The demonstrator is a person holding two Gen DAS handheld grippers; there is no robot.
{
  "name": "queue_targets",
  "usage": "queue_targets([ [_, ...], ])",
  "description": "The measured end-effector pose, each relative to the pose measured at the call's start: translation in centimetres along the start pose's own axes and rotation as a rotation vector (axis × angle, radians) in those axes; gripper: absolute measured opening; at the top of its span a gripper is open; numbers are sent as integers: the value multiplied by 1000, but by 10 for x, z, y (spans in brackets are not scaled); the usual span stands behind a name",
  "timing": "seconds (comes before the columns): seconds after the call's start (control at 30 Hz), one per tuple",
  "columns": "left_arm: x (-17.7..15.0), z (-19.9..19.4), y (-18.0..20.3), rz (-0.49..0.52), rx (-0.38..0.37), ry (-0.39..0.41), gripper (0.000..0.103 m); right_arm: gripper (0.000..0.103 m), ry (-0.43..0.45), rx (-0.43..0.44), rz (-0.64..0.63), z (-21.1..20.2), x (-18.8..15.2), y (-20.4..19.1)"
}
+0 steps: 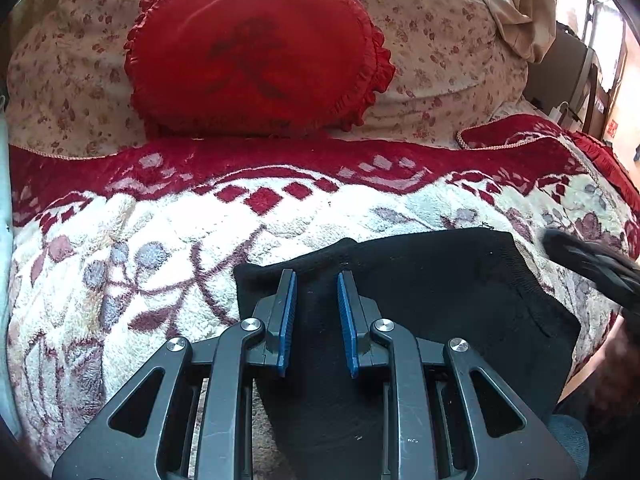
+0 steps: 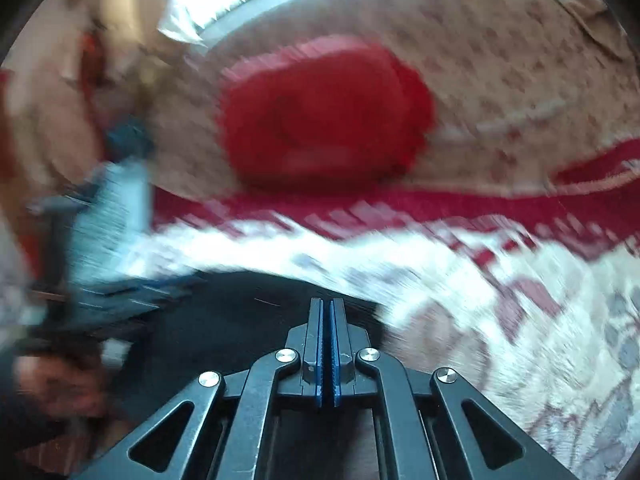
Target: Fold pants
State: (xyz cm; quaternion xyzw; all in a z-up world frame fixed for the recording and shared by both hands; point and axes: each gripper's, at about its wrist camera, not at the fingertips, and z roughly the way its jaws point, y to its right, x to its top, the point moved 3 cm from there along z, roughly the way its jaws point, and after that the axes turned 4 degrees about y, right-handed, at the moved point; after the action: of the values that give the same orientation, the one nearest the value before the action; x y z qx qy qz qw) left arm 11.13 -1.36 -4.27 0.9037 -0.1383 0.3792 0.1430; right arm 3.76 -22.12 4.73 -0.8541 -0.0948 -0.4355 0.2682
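Black pants (image 1: 420, 304) lie folded on a floral fleece blanket (image 1: 160, 248) at the near edge of a bed. My left gripper (image 1: 317, 280) is open, hovering just over the pants' left part, nothing between its blue pads (image 1: 289, 308). The right gripper shows blurred at the right edge of the left wrist view (image 1: 592, 264). In the blurred right wrist view, my right gripper (image 2: 325, 304) has its pads together, empty, above the pants (image 2: 240, 320). The left gripper (image 2: 100, 240) appears as a blur at the left.
A red ruffled cushion (image 1: 256, 56) leans on a floral pillow (image 1: 440, 40) at the back of the bed. A dark red blanket border (image 1: 280, 160) runs across the middle. A curtain (image 1: 524, 8) and furniture stand at the right.
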Motion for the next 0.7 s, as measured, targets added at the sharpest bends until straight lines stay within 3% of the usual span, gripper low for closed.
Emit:
queue_targets([
  [0.07,0,0,0,-2,8,5,19,3,-47,107,-89,2,-4,-27],
  [0.13,1,1,1,0,10,3,19,4,-230,2,-184,40,-30,-30],
  [0.23,5,-5,1,11,-3,11,19,0,-205,38,-44,42,-29,-12],
  [0.3,9,-21,-3,3,-40,40,18,1,-125,-30,-70,20,-18,-7],
  [0.43,6,-66,-3,-5,-148,97,18,4,-10,49,13,-30,-24,-2],
  [0.57,-20,-90,15,46,-256,85,18,4,-44,38,-100,-54,-44,-17],
  [0.7,-42,-61,25,33,-246,-2,18,4,-24,83,-171,-52,-49,-36],
])
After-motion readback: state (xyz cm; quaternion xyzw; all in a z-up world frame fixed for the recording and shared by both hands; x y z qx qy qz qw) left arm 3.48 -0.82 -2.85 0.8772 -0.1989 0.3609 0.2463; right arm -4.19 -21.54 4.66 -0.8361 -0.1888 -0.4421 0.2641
